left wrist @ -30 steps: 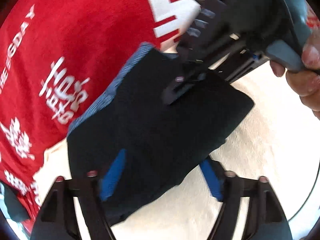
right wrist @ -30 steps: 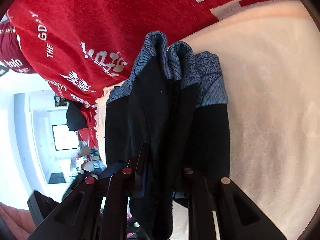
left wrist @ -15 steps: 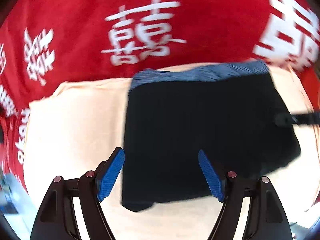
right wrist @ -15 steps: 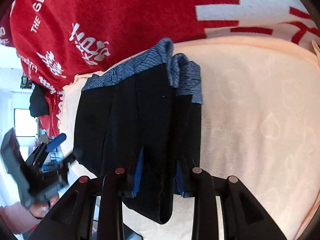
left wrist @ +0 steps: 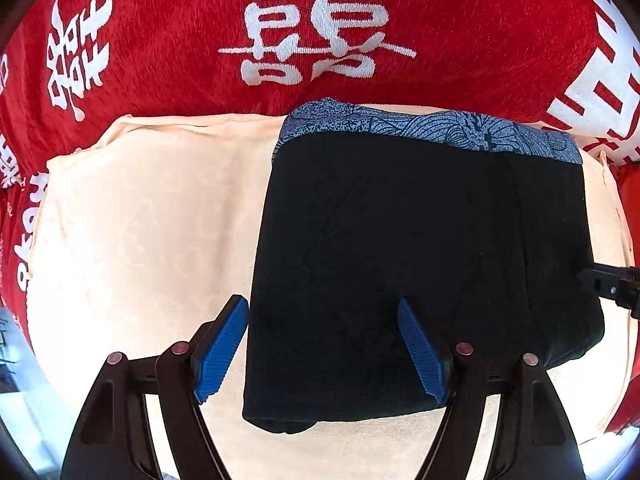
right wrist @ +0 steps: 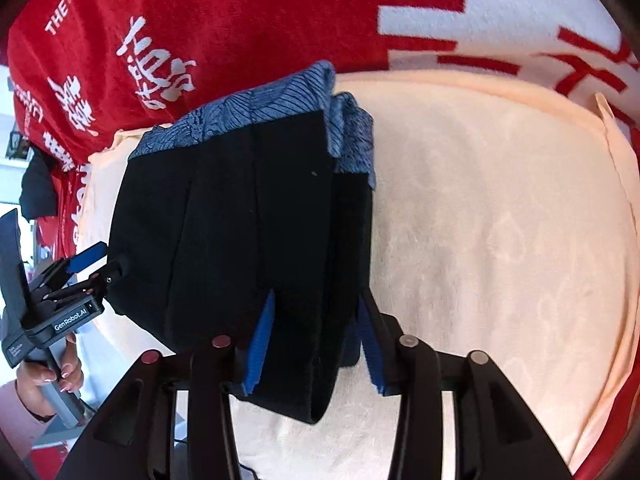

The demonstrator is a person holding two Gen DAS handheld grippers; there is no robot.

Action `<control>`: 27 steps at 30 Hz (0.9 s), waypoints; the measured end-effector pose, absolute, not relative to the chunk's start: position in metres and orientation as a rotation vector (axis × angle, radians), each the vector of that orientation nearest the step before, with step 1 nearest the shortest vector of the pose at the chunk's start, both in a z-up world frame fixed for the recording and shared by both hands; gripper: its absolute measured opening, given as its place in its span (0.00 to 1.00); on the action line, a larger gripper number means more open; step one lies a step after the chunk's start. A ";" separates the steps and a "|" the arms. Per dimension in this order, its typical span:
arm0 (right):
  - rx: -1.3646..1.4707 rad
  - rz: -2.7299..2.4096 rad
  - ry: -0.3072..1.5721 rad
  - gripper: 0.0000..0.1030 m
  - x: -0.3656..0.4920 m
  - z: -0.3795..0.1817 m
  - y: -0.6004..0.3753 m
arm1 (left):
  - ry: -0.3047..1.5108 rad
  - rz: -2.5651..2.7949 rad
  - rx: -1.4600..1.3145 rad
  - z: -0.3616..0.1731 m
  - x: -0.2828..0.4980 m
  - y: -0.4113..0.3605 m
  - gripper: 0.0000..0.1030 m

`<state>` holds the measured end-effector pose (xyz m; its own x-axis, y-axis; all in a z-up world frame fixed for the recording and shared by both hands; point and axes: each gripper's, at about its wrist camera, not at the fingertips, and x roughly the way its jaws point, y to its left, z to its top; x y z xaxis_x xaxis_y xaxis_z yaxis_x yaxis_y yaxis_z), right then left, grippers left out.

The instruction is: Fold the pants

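**Folded pants down on the cream towel, both grippers loose**

Left wrist view: One left gripper (left wrist: 322, 344), jaws spread wide, nothing pinched. Left pad over bare cream towel (left wrist: 140, 240), right pad over the near part of the black pants (left wrist: 400, 260), no pressure visible. Since a second ago, swung from a slanted look at the pants to a square one, and the right gripper, then large across the top, now only a black tip at the right edge. One pair of pants, folded into a block, blue patterned waistband (left wrist: 432, 128) along the far edge, close to the red blanket (left wrist: 160, 80). Wide free towel left of the pants, a narrow strip in front.

Right wrist view: One right gripper (right wrist: 316, 344), jaws just opening, now apart. Folded right edge of the pants (right wrist: 248, 220) between the pads, not visibly squeezed; a second ago pinched tight. Broad bare towel (right wrist: 500, 240) to the right. Left gripper (right wrist: 92, 268) at the pants' left edge, held by a hand (right wrist: 48, 372).
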<state>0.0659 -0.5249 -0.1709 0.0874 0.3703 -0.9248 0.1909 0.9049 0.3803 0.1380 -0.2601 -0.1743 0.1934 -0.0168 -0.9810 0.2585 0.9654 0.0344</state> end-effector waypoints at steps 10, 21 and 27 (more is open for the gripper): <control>0.450 0.090 1.488 0.46 0.062 -0.158 -0.530 | 1.370 -0.182 0.207 -0.171 0.137 -0.258 0.75; 0.474 0.062 1.481 0.46 0.065 -0.155 -0.537 | 1.364 -0.148 0.203 -0.170 0.152 -0.249 0.75; 0.516 0.061 1.482 0.46 0.066 -0.157 -0.542 | 1.374 -0.157 0.201 -0.170 0.156 -0.251 0.75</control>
<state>0.0663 -0.5417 -0.1569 0.1084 0.3488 -0.9309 0.2709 0.8906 0.3653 0.1565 -0.2511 -0.1701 0.1894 0.0064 -0.9819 0.2277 0.9724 0.0503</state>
